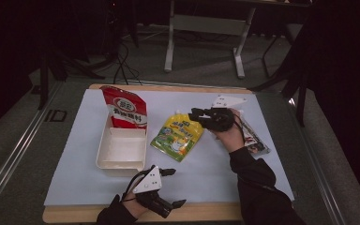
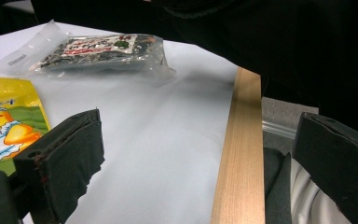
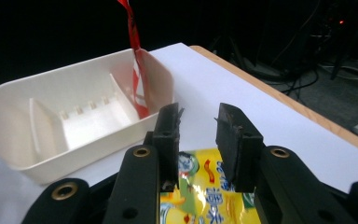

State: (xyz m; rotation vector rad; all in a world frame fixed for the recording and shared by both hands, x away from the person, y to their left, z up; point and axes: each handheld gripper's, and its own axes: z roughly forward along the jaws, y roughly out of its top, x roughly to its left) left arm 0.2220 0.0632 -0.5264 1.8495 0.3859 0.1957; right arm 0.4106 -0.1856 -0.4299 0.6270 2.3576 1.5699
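Above the glossy yellow snack pouch [image 1: 177,135], the right gripper [image 1: 196,114] hovers, jaws narrowly parted, empty. Nearer than the white plastic tray [image 1: 122,150], the left gripper [image 1: 173,186] gapes wide, empty.

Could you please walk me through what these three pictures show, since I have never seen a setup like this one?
A person sits at a table covered with a white sheet and holds a hand-operated two-jaw tool in each hand. The high view looks down from above; the other two come from cameras mounted on the tools, looking along their black jaws.

The left gripper rests near the table's front edge, jaws wide apart with nothing between them. The right gripper hovers over the top of a yellow pouch; its jaws stand a little apart and grip nothing, though the pouch lies just beneath them.

Also on the sheet: a white divided tray with a red packet standing in its far end, and a clear bag of dark contents beside the person's right hand.
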